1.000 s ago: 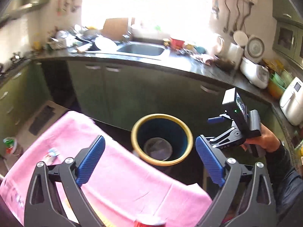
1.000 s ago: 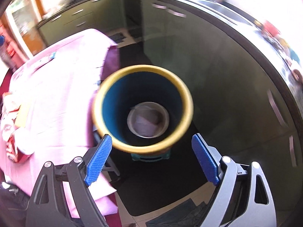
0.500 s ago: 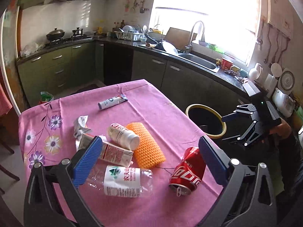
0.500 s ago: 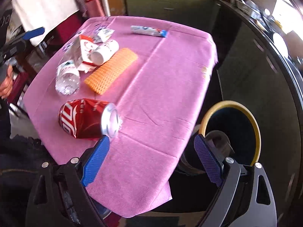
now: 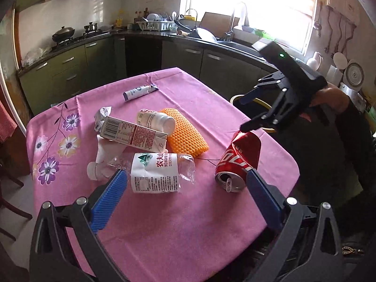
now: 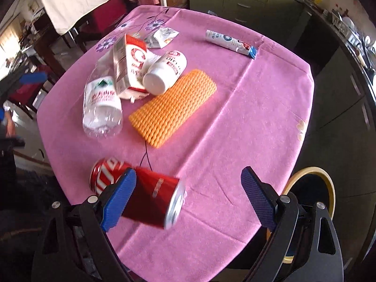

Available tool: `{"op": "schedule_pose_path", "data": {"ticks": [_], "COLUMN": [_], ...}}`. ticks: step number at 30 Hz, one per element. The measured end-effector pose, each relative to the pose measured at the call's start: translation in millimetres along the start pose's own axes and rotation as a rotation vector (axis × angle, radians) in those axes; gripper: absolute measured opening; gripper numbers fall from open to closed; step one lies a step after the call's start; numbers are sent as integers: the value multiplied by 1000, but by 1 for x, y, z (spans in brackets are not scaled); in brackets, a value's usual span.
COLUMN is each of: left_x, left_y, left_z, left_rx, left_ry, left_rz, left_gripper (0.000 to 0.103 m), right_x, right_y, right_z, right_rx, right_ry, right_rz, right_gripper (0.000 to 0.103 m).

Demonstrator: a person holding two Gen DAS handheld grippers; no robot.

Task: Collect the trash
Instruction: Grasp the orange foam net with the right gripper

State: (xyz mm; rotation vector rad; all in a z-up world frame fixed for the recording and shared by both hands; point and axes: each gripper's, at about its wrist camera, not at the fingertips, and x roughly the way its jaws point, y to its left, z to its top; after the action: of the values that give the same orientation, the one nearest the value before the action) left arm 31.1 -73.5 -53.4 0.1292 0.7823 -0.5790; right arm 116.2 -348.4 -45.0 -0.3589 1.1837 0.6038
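Note:
A crushed red cola can (image 5: 237,162) lies on the pink tablecloth (image 5: 183,223) near its right edge; it also shows in the right wrist view (image 6: 150,199). My right gripper (image 6: 188,199) is open just over the can, its left finger in front of it. It also shows in the left wrist view (image 5: 260,110). My left gripper (image 5: 185,202) is open and empty above the near part of the table, beside a clear plastic bottle (image 5: 152,174). A carton (image 5: 131,134), a white jar (image 5: 157,119), an orange foam sleeve (image 5: 183,136), a wrapper (image 5: 102,115) and a tube (image 5: 139,91) lie nearby.
A blue bin with a yellow rim (image 6: 310,192) stands on the floor by the table's far right corner. Green kitchen cabinets (image 5: 70,70) and a dark counter with a sink run behind the table. Chairs (image 6: 77,30) stand on the other side.
Both grippers swung from over the bin to the table. The right gripper has come down close to the red can. Both stay open.

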Motion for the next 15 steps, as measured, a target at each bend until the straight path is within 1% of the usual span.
{"op": "schedule_pose_path", "data": {"ticks": [4,8,10,13,14,15], "left_x": [-3,-4,-5,-5,-5,-4], "left_y": [4,8,12,19,21,23], "left_z": [-2,-5,-6,-8,-9,-9], "left_rx": [-15,-17,-24,-39,-45,-52], "left_ry": [-4,2,2,1,1,1], "left_rz": [6,22,21,17,16,14], "left_gripper": [97,97,97,97,97,97], "right_x": [27,63,79,93,96,99], "right_y": [-9,-15,-13,-3,2,6], "right_z": [39,64,70,74,75,76], "right_rx": [115,224,246,239,231,223], "right_ry": [19,86,122,151,155,156], "right_rz": [87,159,156,141,137,130], "right_gripper": [89,89,89,89,89,86]}}
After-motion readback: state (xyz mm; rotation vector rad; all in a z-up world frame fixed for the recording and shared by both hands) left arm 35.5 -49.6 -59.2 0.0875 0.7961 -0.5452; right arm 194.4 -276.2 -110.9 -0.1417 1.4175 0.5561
